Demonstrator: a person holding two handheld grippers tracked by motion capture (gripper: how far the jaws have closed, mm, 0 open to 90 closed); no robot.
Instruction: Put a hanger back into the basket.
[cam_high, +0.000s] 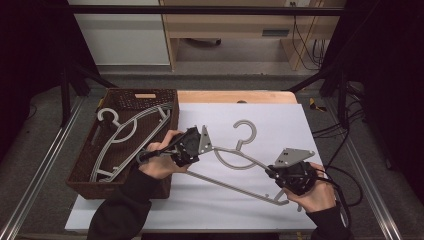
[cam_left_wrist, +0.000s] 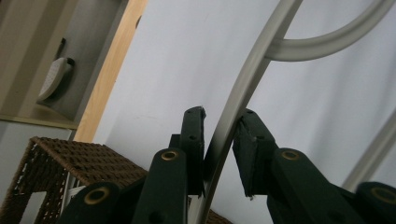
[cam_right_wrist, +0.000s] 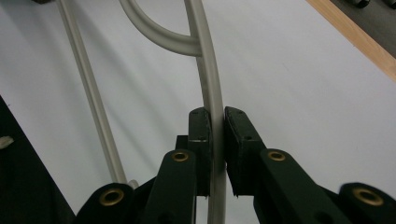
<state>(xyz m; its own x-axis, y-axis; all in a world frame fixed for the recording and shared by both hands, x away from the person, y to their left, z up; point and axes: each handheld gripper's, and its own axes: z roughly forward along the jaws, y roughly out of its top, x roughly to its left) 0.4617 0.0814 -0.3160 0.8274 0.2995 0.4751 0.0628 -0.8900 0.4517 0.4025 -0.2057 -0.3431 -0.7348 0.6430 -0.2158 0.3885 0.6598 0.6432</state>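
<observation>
Two grips on one grey hanger (cam_high: 230, 186), lying low over the white sheet (cam_high: 280, 120) with its hook pointing away from the person. Left gripper (cam_high: 210, 148) closed onto one shoulder arm, near where the inner curve branches off ahead of its jaws. Right gripper (cam_high: 271, 170) clamped tight on the other shoulder arm, just short of the matching branch.

Probably light and stiff, moulded plastic by the look, smooth and rounded. Apt to swivel or slide between flat pads if carried by one point only. Best taken on the shoulder arms as now, well apart, and not on the thin bottom bar, which is likely to flex.

Basket (cam_high: 80, 175) just to the left of the left gripper, with more hangers (cam_high: 120, 137) lying inside. Tall woven rim to clear, so lift before going sideways — hook and bar ends liable to snag on the weave or on the hangers within. Plenty of bare sheet ahead of and between both grippers. Sheet's edge near the right gripper's outer side.
</observation>
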